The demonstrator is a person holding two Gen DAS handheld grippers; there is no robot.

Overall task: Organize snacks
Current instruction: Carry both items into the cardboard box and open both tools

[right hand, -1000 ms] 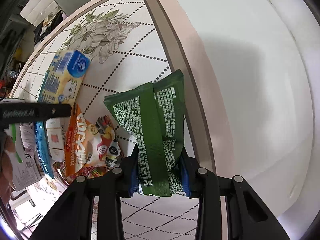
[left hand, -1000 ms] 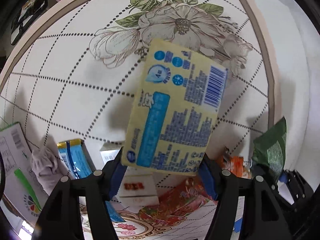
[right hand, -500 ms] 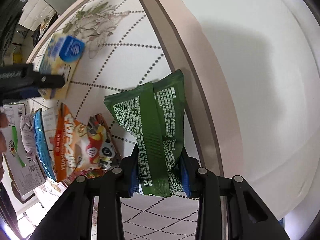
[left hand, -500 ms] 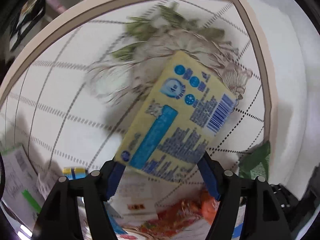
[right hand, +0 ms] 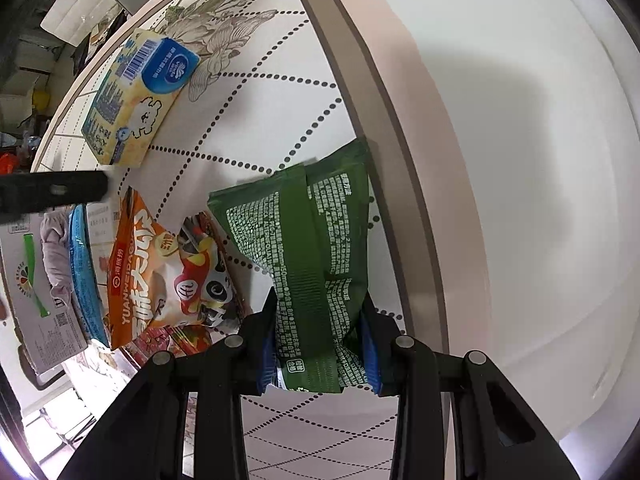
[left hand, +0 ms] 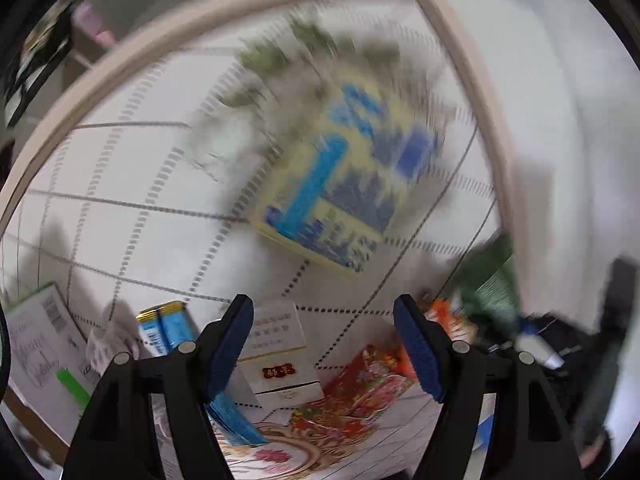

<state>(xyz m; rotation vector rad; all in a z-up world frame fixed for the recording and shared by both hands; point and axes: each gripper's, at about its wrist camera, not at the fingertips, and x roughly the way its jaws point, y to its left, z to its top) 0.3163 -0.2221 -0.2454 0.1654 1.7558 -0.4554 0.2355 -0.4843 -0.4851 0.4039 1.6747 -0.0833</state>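
A yellow and blue pack (left hand: 344, 184) lies flat on the patterned table near the flower print, blurred in the left wrist view; it shows sharply as the yellow pack (right hand: 136, 96) in the right wrist view. My left gripper (left hand: 324, 320) stands open a little short of it, nothing between its fingers. My right gripper (right hand: 318, 340) is shut on a green snack bag (right hand: 308, 248), held over the table near its right border. The left gripper's black finger (right hand: 52, 196) shows at the left edge of the right wrist view.
An orange snack bag (right hand: 160, 264), a blue packet (right hand: 82, 272), a white box (left hand: 280, 352), a red floral packet (left hand: 360, 396) and a crumpled cloth (right hand: 56, 256) crowd the near left. A white booklet (right hand: 36, 300) lies beside them. The table's beige border (right hand: 384, 128) runs along the right.
My left gripper has let go of the yellow pack, which now lies on the table, and has drawn back open. The right gripper keeps hold of the green bag.
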